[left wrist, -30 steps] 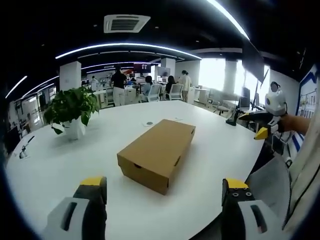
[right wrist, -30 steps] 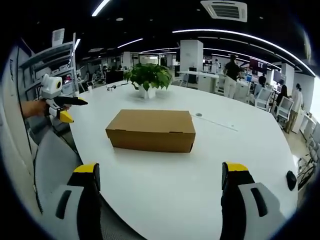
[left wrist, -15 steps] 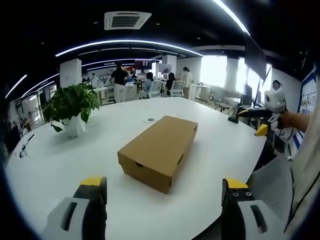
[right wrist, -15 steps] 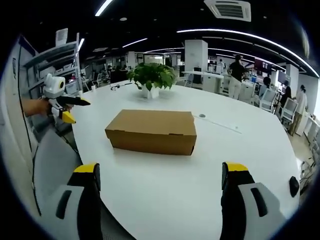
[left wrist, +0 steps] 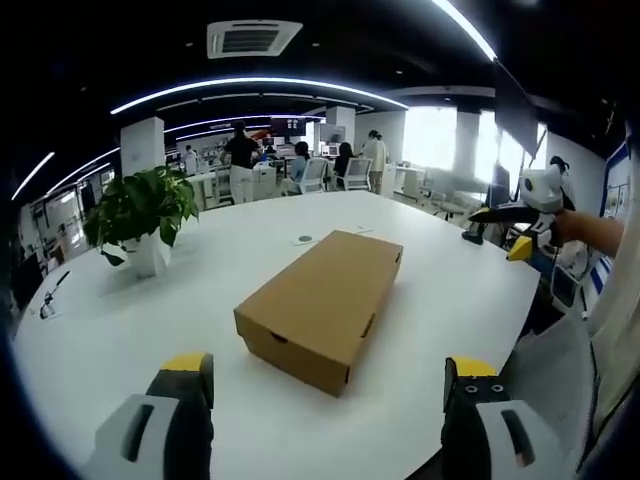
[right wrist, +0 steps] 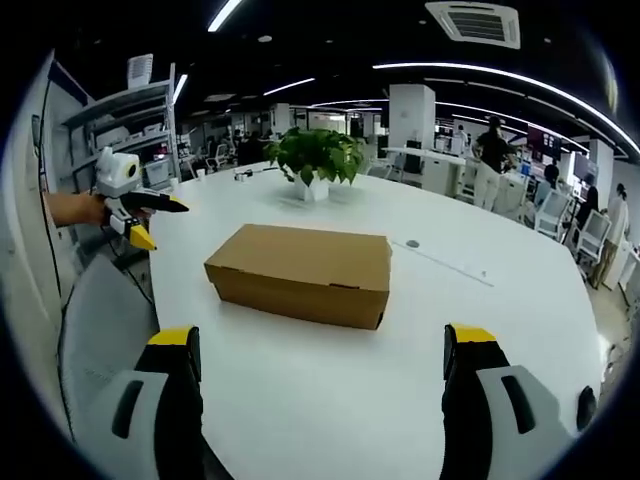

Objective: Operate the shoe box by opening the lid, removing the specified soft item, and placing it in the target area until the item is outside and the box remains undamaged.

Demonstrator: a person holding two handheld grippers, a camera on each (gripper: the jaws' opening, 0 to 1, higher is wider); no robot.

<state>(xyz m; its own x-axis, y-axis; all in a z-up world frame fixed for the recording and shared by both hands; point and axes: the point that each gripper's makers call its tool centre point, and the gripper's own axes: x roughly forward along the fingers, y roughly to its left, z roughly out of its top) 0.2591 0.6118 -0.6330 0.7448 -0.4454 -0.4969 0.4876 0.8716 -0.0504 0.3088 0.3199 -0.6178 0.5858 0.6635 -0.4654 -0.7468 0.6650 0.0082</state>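
A plain brown cardboard shoe box (left wrist: 322, 300) lies flat on the round white table (left wrist: 120, 320) with its lid down; nothing of its contents shows. My left gripper (left wrist: 325, 385) is open, its jaws wide apart short of the box's near end. In the right gripper view the same box (right wrist: 300, 273) lies broadside ahead, and my right gripper (right wrist: 320, 360) is open as well, short of the box. The right gripper (left wrist: 520, 215) appears at the right edge of the left gripper view, held by a hand. The left gripper (right wrist: 135, 205) appears at the left of the right gripper view.
A potted green plant (left wrist: 142, 215) in a white pot stands on the table beyond the box. A small round disc (left wrist: 304, 239) lies on the tabletop behind the box. A grey chair back (right wrist: 105, 320) is near the table edge. People stand and sit among desks far behind.
Both views have shifted slightly, so the box looks a little closer and more turned. The box itself has not moved and both grippers stay open.
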